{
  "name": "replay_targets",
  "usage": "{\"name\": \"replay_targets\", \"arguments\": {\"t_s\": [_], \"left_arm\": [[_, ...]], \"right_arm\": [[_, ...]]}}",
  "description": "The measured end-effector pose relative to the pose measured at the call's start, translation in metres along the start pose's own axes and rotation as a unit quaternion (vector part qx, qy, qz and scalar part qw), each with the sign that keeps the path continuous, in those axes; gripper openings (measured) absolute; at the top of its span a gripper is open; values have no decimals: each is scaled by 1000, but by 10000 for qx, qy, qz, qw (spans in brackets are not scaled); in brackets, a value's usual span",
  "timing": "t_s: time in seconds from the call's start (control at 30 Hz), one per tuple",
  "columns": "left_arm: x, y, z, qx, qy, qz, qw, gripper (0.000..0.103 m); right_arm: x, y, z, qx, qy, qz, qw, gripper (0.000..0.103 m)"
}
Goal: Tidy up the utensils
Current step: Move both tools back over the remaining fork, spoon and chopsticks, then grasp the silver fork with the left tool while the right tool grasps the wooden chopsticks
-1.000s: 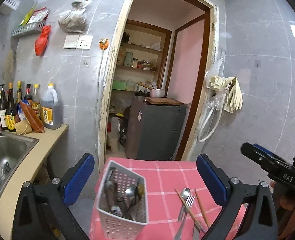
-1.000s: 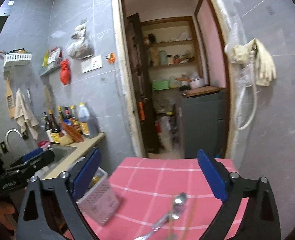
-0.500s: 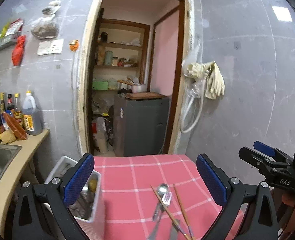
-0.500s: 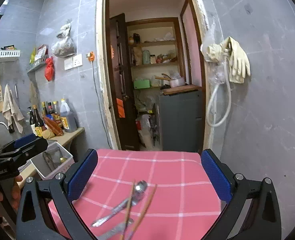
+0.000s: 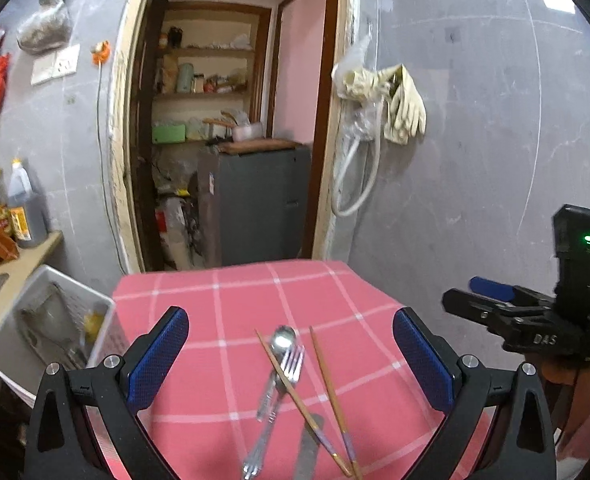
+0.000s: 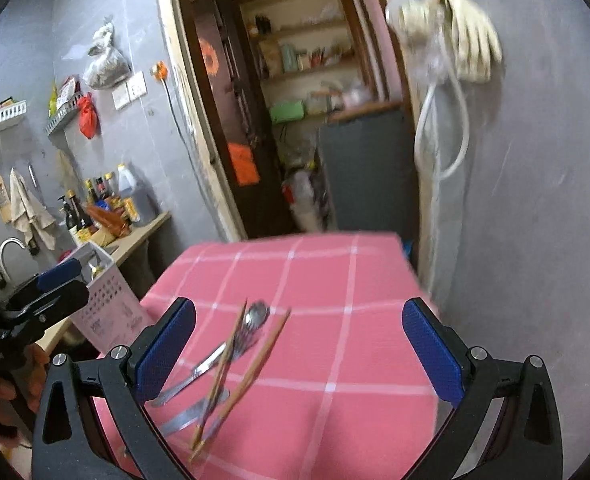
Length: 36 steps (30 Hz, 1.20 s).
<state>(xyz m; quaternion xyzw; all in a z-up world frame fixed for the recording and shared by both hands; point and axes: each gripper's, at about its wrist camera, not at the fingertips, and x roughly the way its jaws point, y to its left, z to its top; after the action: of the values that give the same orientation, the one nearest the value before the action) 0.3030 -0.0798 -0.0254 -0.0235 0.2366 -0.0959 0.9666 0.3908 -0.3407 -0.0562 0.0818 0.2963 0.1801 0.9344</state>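
Observation:
A spoon (image 5: 282, 340), a fork (image 5: 291, 366), a knife (image 5: 307, 450) and two wooden chopsticks (image 5: 327, 376) lie in a loose pile on the pink checked tablecloth (image 5: 335, 300). The pile also shows in the right wrist view (image 6: 231, 356). A white perforated utensil basket (image 5: 43, 320) holding cutlery stands at the table's left edge, also seen in the right wrist view (image 6: 107, 304). My left gripper (image 5: 291, 356) is open and empty, above the pile. My right gripper (image 6: 299, 348) is open and empty, just right of the pile.
A counter (image 6: 143, 232) with sauce bottles (image 6: 95, 204) and a sink lies left of the table. An open doorway (image 5: 223, 120) with shelves and a grey cabinet (image 5: 255, 200) is behind. Gloves and a hose (image 5: 379, 100) hang on the right wall.
Both grippers have swung right and tilted down toward the utensil pile, which now sits between the left gripper's fingers. The basket has slid to the left edge of both views.

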Motion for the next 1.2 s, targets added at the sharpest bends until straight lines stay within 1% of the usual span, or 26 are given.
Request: {"name": "replay_targets", "arguments": {"t_s": [0.1,0.17,0.23,0.27,0.33,0.4,0.43,0.47,0.53,0.63,0.7,0.77,0.87,1.07,1.2], "left_arm": [[14,0,-9,-88,225,-11,9997,103],[23,2,-15,-145,389,-5,9991,103],[32,4,-23,-228,570,7,9981,102],[35,5,-26,-270,621,1,9977,100],[44,8,-32,-343,799,18,9962,90],[56,11,-40,-388,1111,69,9930,74],[61,14,-43,-414,1249,86,9913,71],[66,15,-47,-427,1351,126,9898,66],[73,19,-55,-436,1543,233,9868,61],[82,25,-65,-513,1782,223,9824,56],[87,28,-71,-540,1936,203,9794,50],[92,31,-77,-548,2085,219,9762,47],[99,36,-84,-582,2297,211,9713,39],[100,44,-94,-691,2401,254,9680,26],[96,48,-97,-810,2389,174,9675,25]], "right_arm": [[24,-10,-12,80,314,148,9994,101],[38,-14,-19,102,491,248,9984,97],[53,-15,-27,102,695,345,9969,86],[64,-15,-31,104,843,420,9955,83],[77,-14,-38,115,1058,508,9930,76],[94,-9,-44,107,1313,646,9892,70],[101,-7,-46,90,1415,688,9875,68],[107,-5,-50,70,1527,725,9856,67],[118,1,-56,59,1687,795,9824,67],[131,12,-63,16,1843,860,9791,67],[137,21,-67,-2,1924,902,9772,67],[141,27,-69,-41,1982,937,9757,65],[145,38,-71,-97,2058,955,9739,63],[152,59,-73,-263,2228,971,9697,62],[157,74,-76,-441,2377,876,9664,62]]}}
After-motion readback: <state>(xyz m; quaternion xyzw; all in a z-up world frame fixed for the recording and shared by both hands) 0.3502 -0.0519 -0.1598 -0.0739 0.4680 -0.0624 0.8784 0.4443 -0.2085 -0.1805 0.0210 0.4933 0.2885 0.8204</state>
